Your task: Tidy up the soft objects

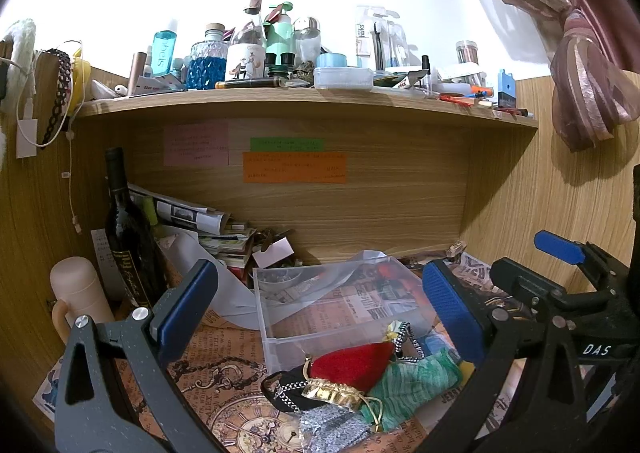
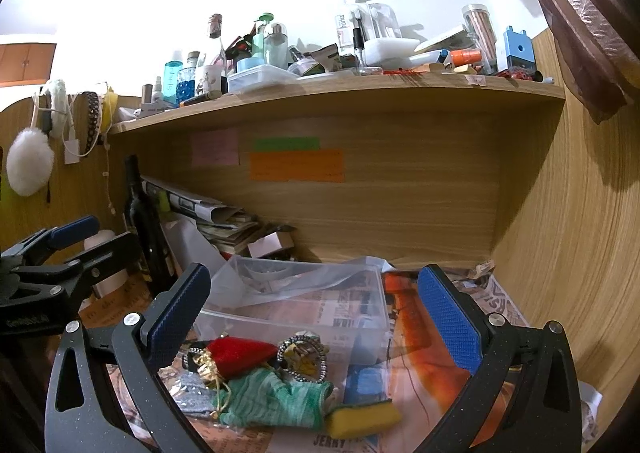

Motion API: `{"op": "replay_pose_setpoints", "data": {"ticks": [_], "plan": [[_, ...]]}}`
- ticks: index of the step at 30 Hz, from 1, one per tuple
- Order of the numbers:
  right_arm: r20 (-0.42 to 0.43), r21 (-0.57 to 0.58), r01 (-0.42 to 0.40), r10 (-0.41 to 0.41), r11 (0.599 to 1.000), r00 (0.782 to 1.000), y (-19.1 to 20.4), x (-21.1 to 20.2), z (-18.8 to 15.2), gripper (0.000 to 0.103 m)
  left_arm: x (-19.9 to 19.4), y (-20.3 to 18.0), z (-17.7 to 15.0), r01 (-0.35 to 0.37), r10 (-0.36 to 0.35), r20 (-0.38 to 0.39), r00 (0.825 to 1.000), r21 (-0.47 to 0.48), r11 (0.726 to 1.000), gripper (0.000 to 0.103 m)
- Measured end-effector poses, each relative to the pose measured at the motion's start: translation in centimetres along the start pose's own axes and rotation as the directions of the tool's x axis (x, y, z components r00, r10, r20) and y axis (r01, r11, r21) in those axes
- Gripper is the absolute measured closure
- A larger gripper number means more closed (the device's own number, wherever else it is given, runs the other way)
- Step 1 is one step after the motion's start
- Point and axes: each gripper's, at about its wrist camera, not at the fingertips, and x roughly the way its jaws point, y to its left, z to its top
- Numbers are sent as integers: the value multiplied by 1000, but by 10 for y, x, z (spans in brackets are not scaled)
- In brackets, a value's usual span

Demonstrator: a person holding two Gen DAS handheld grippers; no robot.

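Note:
A pile of soft things lies on the paper-covered desk in front of a clear plastic box [image 1: 276, 337] [image 2: 360, 349]: a red felt pouch [image 1: 352, 363] [image 2: 240, 353] with gold trim, a green knit cloth [image 1: 412, 383] [image 2: 276, 399], a silver sequin piece [image 1: 332, 431], a beaded band [image 2: 304, 361] and a yellow sponge [image 2: 362, 419]. My left gripper [image 1: 320, 313] is open and empty above the pile. My right gripper [image 2: 314, 313] is open and empty over it too. The right gripper also shows in the left wrist view [image 1: 560, 265].
A dark wine bottle [image 1: 126, 237] [image 2: 146, 229], a beige cup [image 1: 78, 297] and stacked papers [image 1: 208, 229] stand at the back left. A crowded wooden shelf [image 1: 304, 101] [image 2: 340, 93] hangs above. A wooden side wall [image 2: 580, 253] closes the right.

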Motion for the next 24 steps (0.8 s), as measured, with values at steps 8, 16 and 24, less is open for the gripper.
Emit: {"op": "replay_pose_setpoints", "data": {"ticks": [8,16,24], "plan": [[1,0,-1,1,1000,1000,2,0,1,0,1,-2,0,2,-2,0,1000,12,1000,0],[3,-6,-4,4,1000,1000,3,-2,3,0,-1,-4,0,9,-9,10,1000,23,1000,0],[4,-7,-4,4,1000,1000,5,-2,3,0,-2,-5,-2,9,-9,12,1000,25,1000,0]]}}
